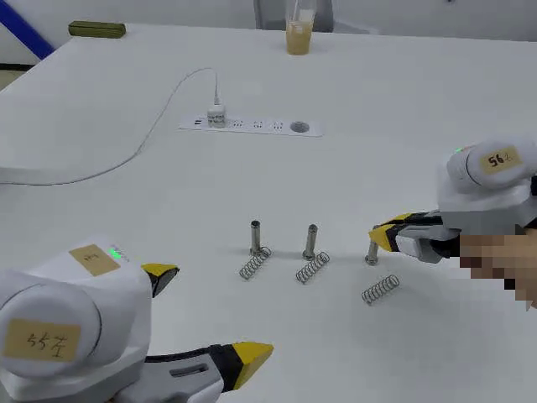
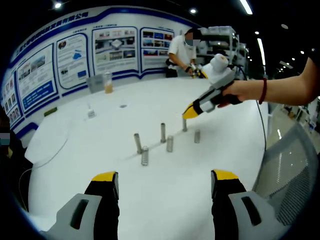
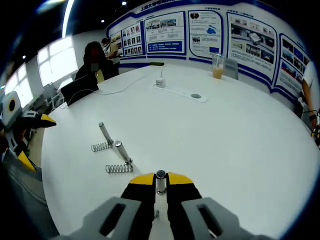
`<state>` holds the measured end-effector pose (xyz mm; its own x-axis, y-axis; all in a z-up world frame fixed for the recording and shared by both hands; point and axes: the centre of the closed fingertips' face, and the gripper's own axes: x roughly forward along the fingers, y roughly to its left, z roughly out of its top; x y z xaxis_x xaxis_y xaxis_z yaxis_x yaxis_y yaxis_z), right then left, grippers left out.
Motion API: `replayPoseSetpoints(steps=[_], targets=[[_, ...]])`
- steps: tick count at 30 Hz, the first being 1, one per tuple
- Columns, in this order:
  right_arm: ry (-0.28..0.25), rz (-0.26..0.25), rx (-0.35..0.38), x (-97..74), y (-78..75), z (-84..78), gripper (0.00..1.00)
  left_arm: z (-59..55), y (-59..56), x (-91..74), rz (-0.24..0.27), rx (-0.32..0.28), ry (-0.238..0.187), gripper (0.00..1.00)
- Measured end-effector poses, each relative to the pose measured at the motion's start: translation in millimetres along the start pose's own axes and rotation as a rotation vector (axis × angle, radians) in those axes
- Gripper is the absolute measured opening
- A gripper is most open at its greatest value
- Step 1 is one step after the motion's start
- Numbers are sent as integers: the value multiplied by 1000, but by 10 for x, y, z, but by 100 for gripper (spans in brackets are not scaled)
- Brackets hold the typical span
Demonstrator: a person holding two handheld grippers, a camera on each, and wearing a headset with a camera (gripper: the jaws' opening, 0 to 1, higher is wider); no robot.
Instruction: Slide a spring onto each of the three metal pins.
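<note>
**R gripper on third pin, springs loose on table**

Three metal pins stand upright in a row mid-table [image 1: 419,143], toward the near edge: left pin [image 1: 255,237], middle pin [image 1: 311,241], right pin [image 1: 372,252]. One spring lies flat by each. The left spring [image 1: 254,263] and middle spring [image 1: 312,267] are just beside their pins. The right spring [image 1: 380,289] is a bit apart, nearer the near edge. The right gripper [image 3: 160,178] is clamped on the right pin (pin head sits btwn the yellow tips). The left gripper [image 2: 165,176] hovers by the near-left corner, jaws wide apart, holding nothing. A power strip [image 1: 252,125] lies toward the far edge and a cup [image 1: 299,35] sits at the far edge.
</note>
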<state>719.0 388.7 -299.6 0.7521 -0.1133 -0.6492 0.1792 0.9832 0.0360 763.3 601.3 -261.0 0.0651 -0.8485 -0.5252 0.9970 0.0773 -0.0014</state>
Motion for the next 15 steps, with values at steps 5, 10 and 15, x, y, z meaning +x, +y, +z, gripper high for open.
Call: replayPoseSetpoints(steps=[5,10,15], targets=[[3,-4,0,-10,3,-10,9,11,4,-2,2,1,-2,76],[10,-8,-5,-21,6,-22,9,-1,3,-5,2,4,4,76],[12,-9,-2,-33,4,-28,10,3,-7,-7,0,11,4,76]])
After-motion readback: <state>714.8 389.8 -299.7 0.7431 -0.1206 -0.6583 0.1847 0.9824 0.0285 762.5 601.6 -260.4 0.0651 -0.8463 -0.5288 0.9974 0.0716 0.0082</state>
